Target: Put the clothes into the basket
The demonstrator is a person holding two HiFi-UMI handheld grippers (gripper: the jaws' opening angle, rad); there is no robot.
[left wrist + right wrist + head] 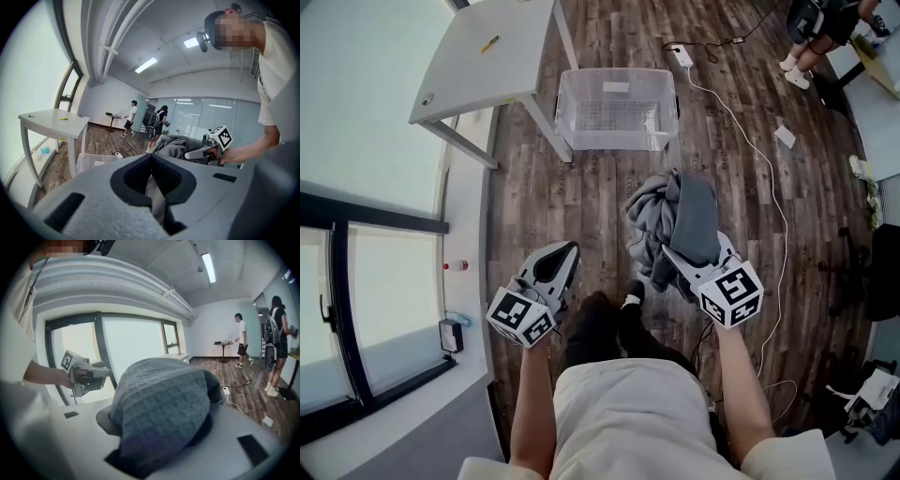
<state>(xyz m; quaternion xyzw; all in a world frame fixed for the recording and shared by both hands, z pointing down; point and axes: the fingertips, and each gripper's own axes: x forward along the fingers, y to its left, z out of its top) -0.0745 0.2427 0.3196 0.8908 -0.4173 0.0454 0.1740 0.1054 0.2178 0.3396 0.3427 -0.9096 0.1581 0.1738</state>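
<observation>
**Grey clothes gripped above the floor, short of the basket**

A bundle of grey clothes (pixel 675 220) is seen at the centre of the head view, clamped in the right gripper (pixel 682 258). In the right gripper view, that gripper's jaws are covered by a waffle-knit fold. The bundle is held above the wooden floor (pixel 591 187), well apart from the basket (pixel 572 122) at upper centre. A stretch of bare planks lies between the two.

The basket is of clear plastic and open at the top. A small white label (pixel 616 87) is fixed near its far rim, too small to be read. Its left edge is crowded by a leg of the white tabletop (pixel 487 66) at upper left, on which a small yellow object (pixel 490 43) lies. Just beyond its far right corner lies a power strip (pixel 682 56), and from it a white cable (pixel 759 169) is trailed down the floor to the basket's right.

The left gripper (pixel 567 251) is held left of centre, apart from the clothes, with its jaws closed on each other. Only black-and-white square markers are shown on the gripper cubes. The left edge of the frame is bounded by a window (pixel 356 309).
</observation>
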